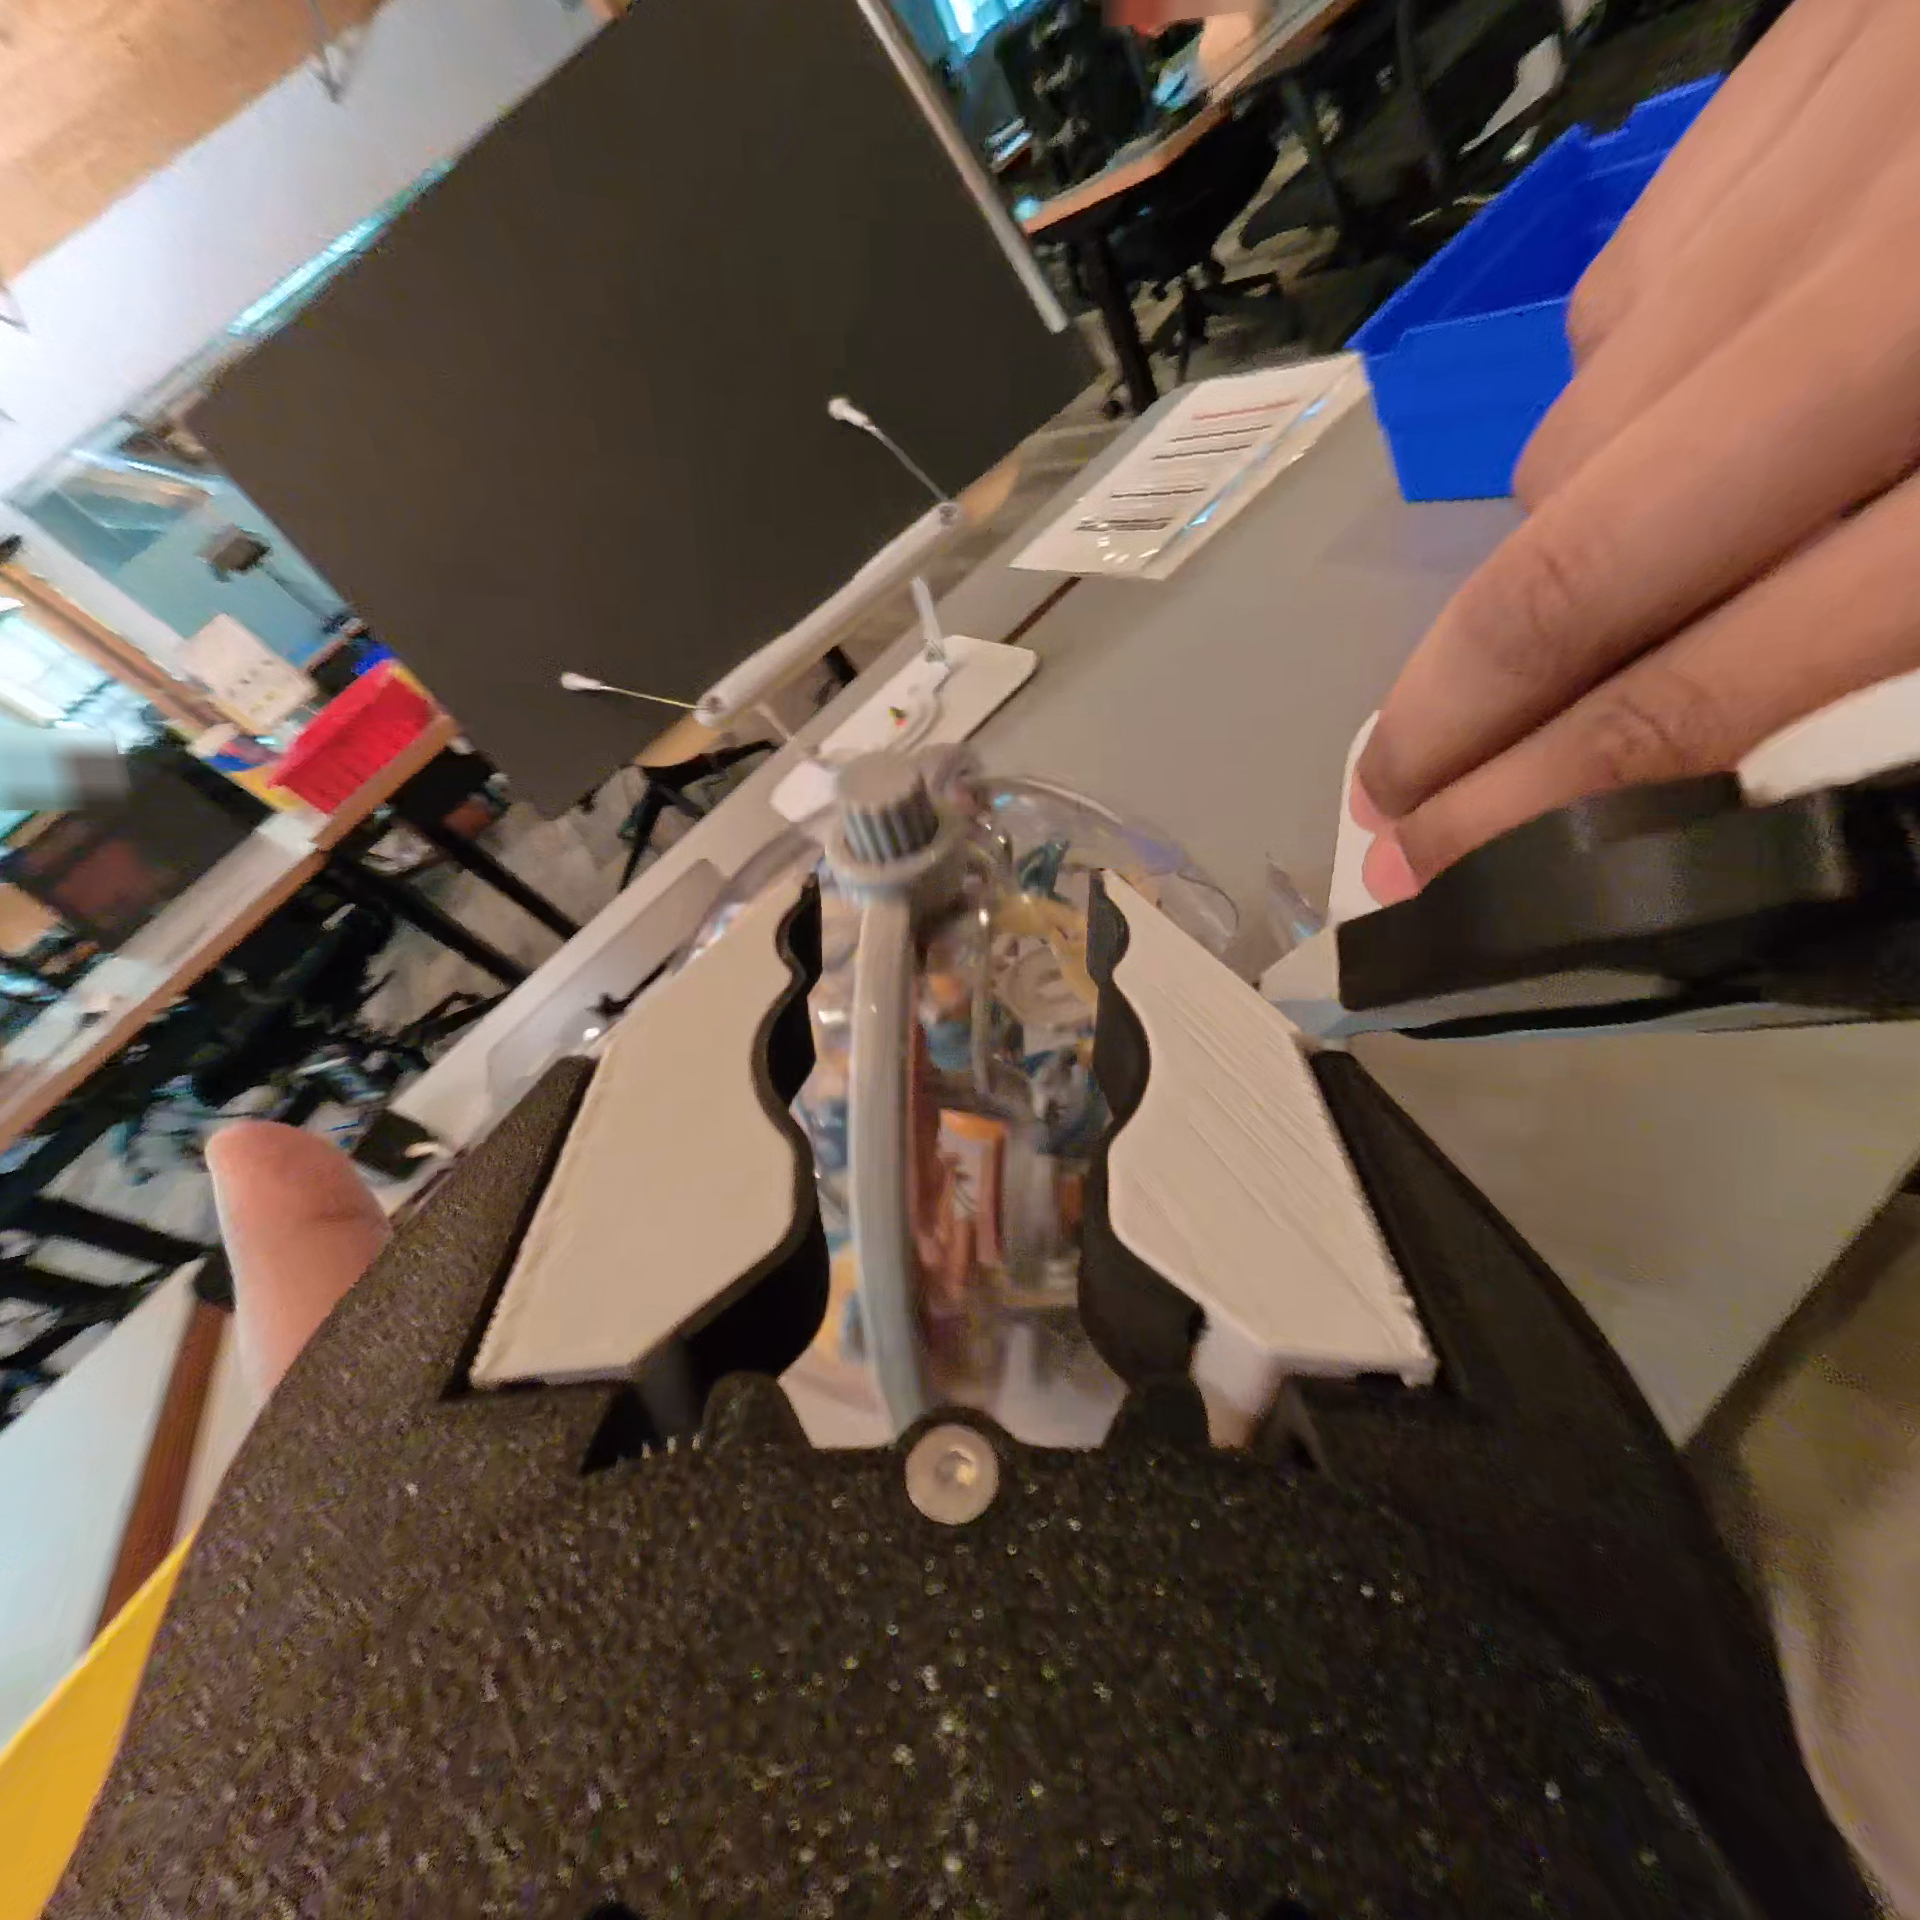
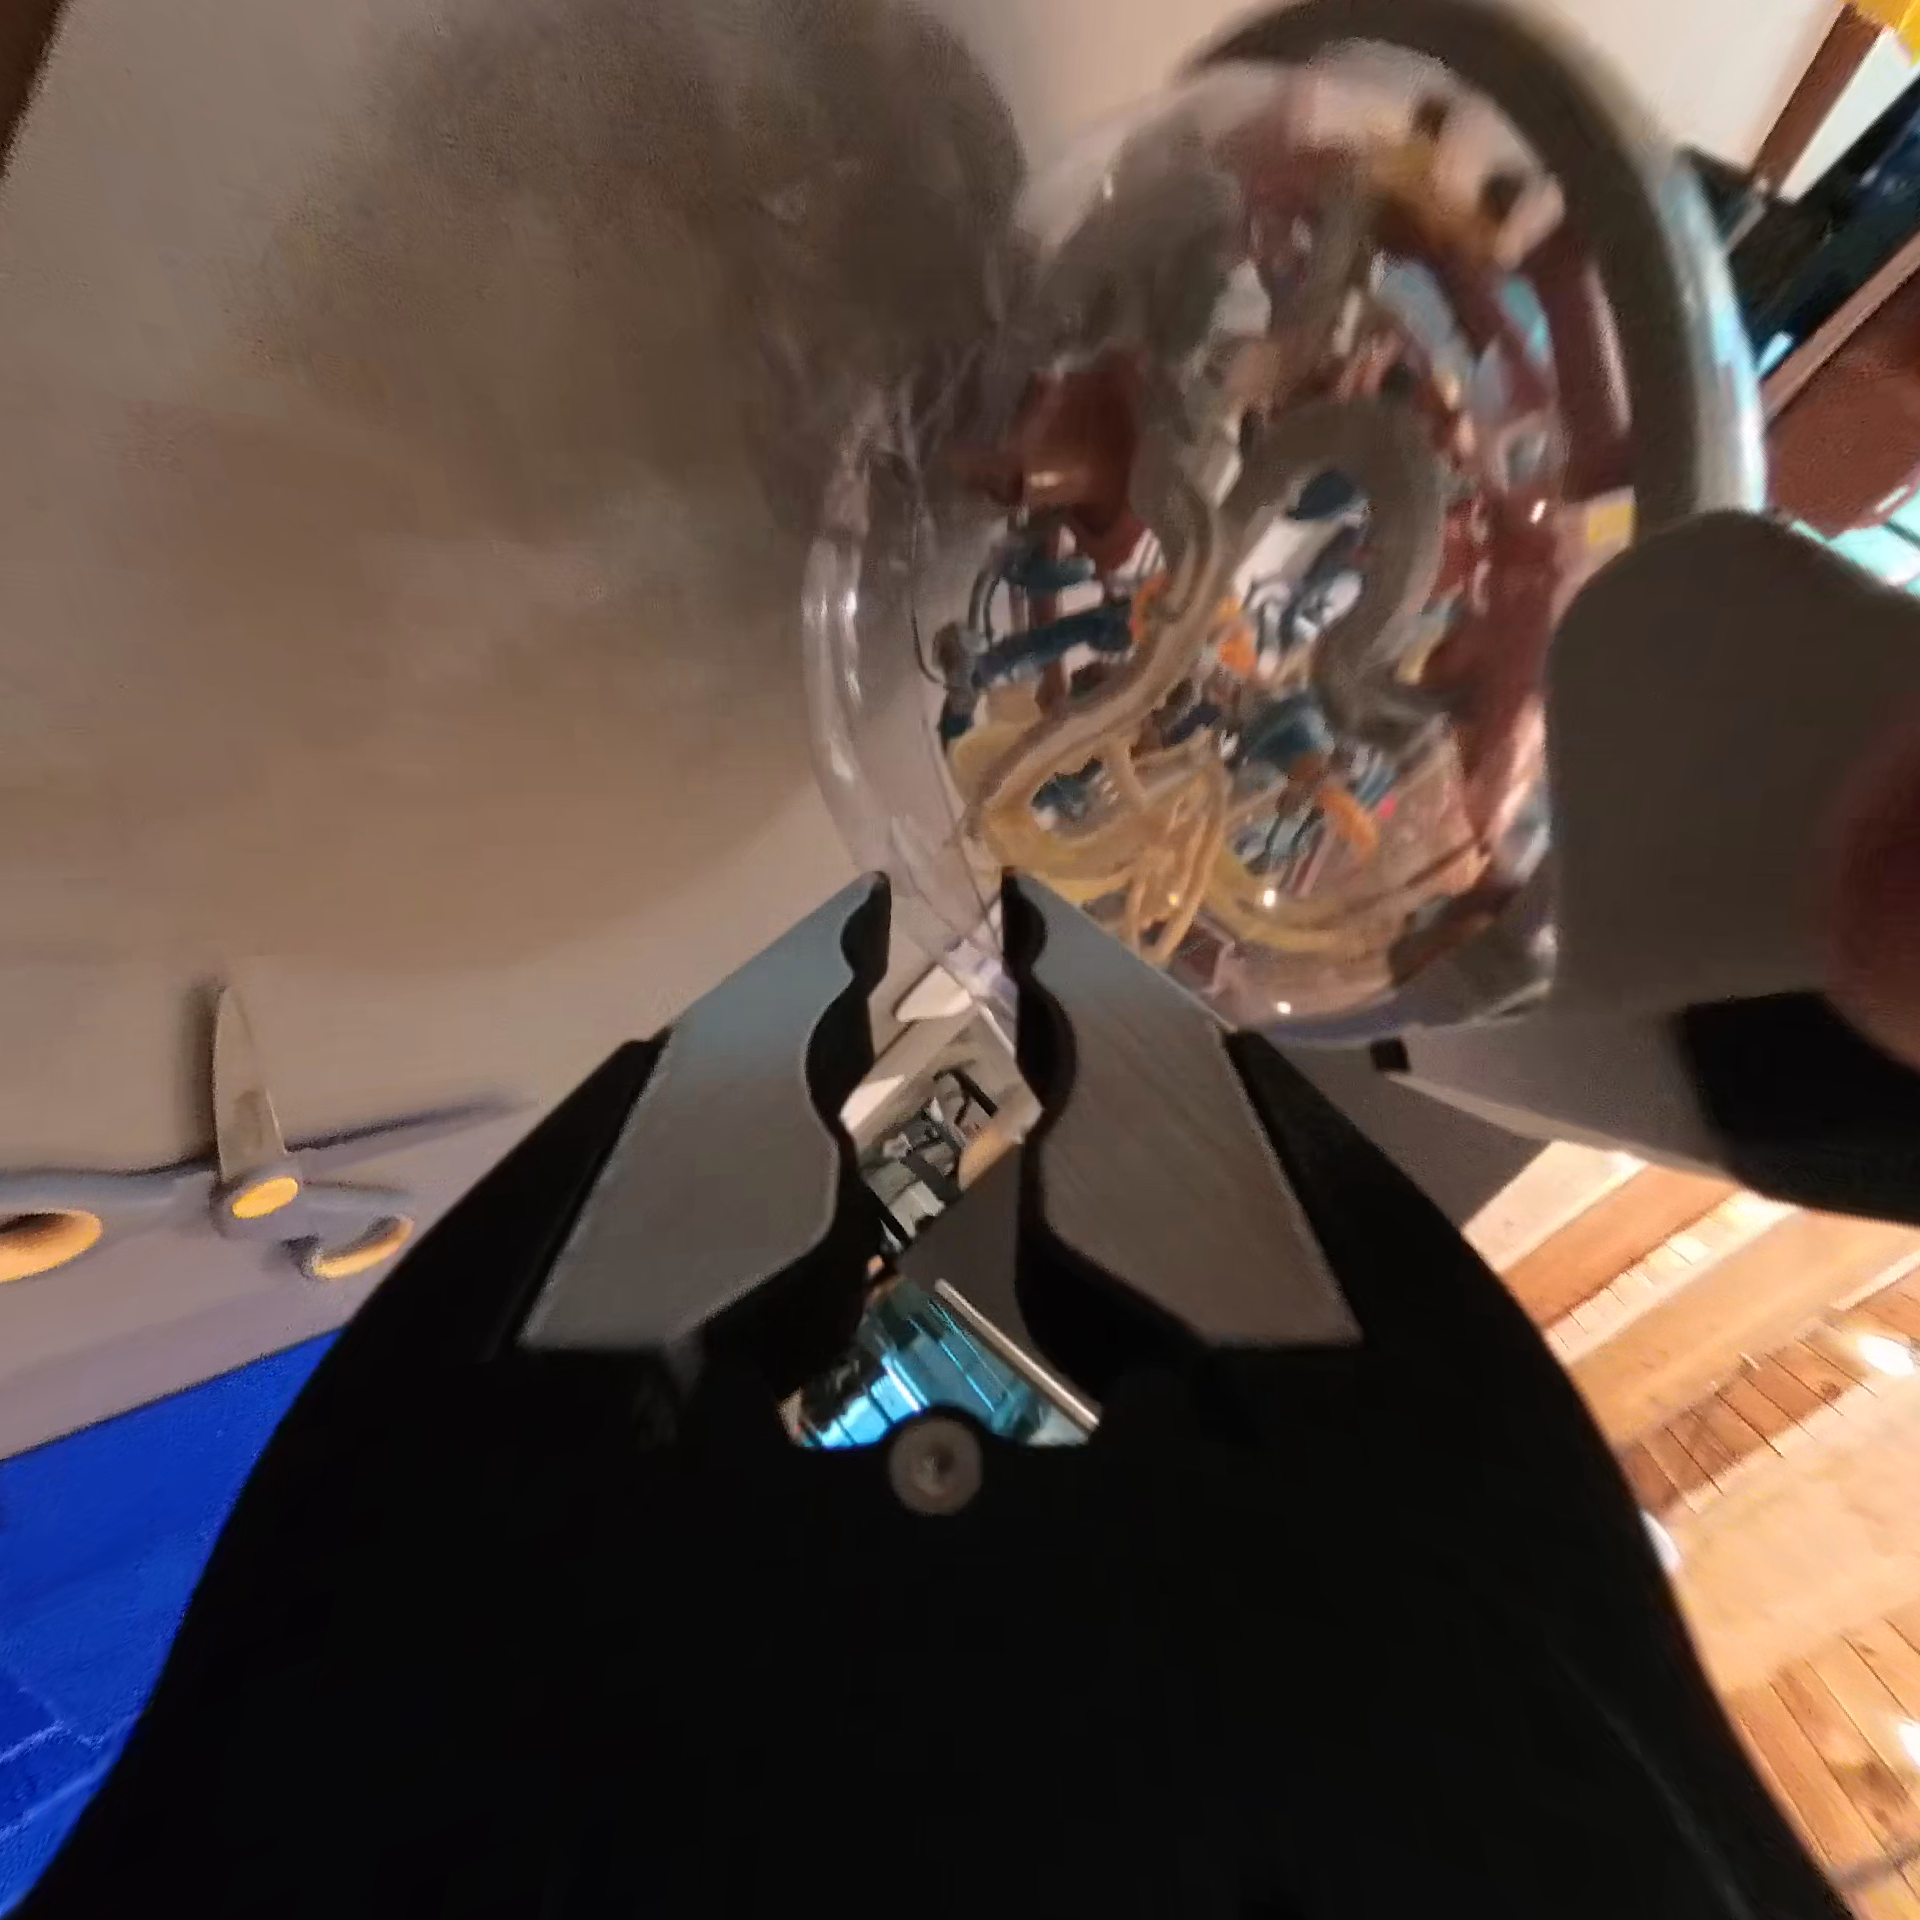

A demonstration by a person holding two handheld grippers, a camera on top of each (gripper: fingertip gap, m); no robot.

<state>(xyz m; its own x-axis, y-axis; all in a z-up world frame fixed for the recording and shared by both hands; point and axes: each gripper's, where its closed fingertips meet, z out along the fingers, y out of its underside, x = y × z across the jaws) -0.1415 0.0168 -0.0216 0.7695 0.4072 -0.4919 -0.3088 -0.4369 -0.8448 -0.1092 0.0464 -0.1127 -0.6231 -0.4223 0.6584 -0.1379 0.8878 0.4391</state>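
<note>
My left gripper (image 1: 951, 894) is shut on a clear plastic maze ball (image 1: 966, 1091) with coloured tracks inside and a grey ribbed knob (image 1: 894, 821) on top; its white fingers (image 1: 675, 1174) clamp the ball's two sides above the grey table (image 1: 1247, 727). In the right wrist view the ball (image 2: 1226, 582) fills the upper right, with the left gripper's white finger (image 2: 1714, 779) on it. My right gripper (image 2: 945, 894) has dark fingers nearly together, with the ball's clear lower edge between the tips. It also shows in the left wrist view (image 1: 1320, 997), held by a hand (image 1: 1662, 520).
A blue bin (image 1: 1475, 343), a laminated sheet (image 1: 1195, 468) and a white stand holding swabs (image 1: 831, 623) sit at the table's far side, before a black panel (image 1: 623, 364). Grey scissors with orange trim (image 2: 249, 1174) lie on the table next to the blue bin (image 2: 104, 1507).
</note>
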